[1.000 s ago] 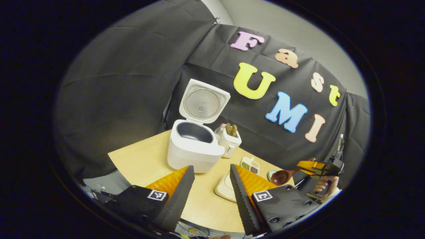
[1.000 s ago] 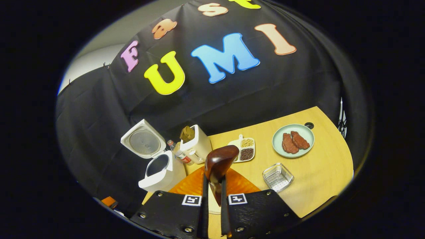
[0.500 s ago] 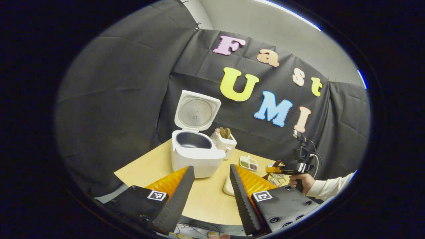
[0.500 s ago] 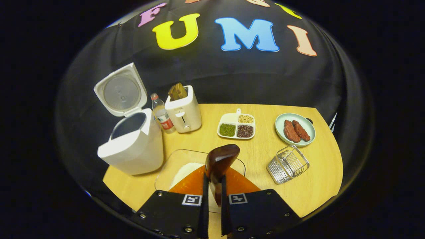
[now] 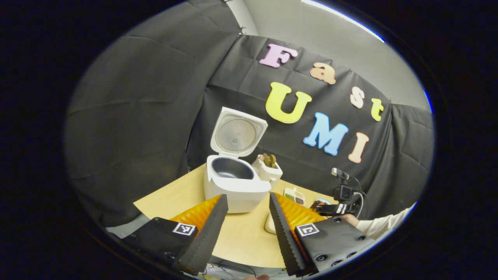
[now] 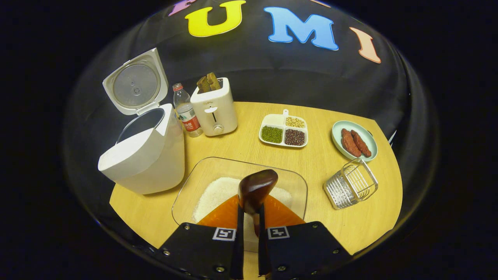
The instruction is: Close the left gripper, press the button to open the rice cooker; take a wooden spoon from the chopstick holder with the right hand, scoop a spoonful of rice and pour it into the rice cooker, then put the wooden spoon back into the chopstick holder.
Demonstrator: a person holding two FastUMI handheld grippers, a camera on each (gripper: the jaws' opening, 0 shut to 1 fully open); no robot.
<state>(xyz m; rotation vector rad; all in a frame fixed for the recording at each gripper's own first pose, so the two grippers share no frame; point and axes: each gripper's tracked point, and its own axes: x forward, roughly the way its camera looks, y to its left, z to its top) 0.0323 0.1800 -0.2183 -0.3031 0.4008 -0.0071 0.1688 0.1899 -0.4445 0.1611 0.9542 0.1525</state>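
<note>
The white rice cooker (image 5: pixel 237 186) (image 6: pixel 146 155) stands with its lid (image 6: pixel 134 83) up and its dark pot bare. My left gripper (image 5: pixel 247 199) is open, hovering short of the cooker with nothing between its fingers. My right gripper (image 6: pixel 249 208) is shut on the handle of a dark wooden spoon (image 6: pixel 256 186), whose bowl points forward above the rice (image 6: pixel 218 192) in a clear glass dish (image 6: pixel 202 171). A metal wire chopstick holder (image 6: pixel 350 184) sits tilted to the right of the dish. In the left gripper view, the right gripper (image 5: pixel 334 209) and a white sleeve (image 5: pixel 375 227) show at the far right.
Behind the dish stand a white toaster (image 6: pixel 214 109) with bread slices and a water bottle (image 6: pixel 186 112) beside the cooker. A divided tray of beans (image 6: pixel 283 132) and a green plate with meat (image 6: pixel 354 140) lie farther right. The wooden table (image 6: pixel 148 210) ends close in front.
My right gripper with the spoon has tipped down and moved in over the rice dish. The left gripper has only drifted slightly and stays open.
</note>
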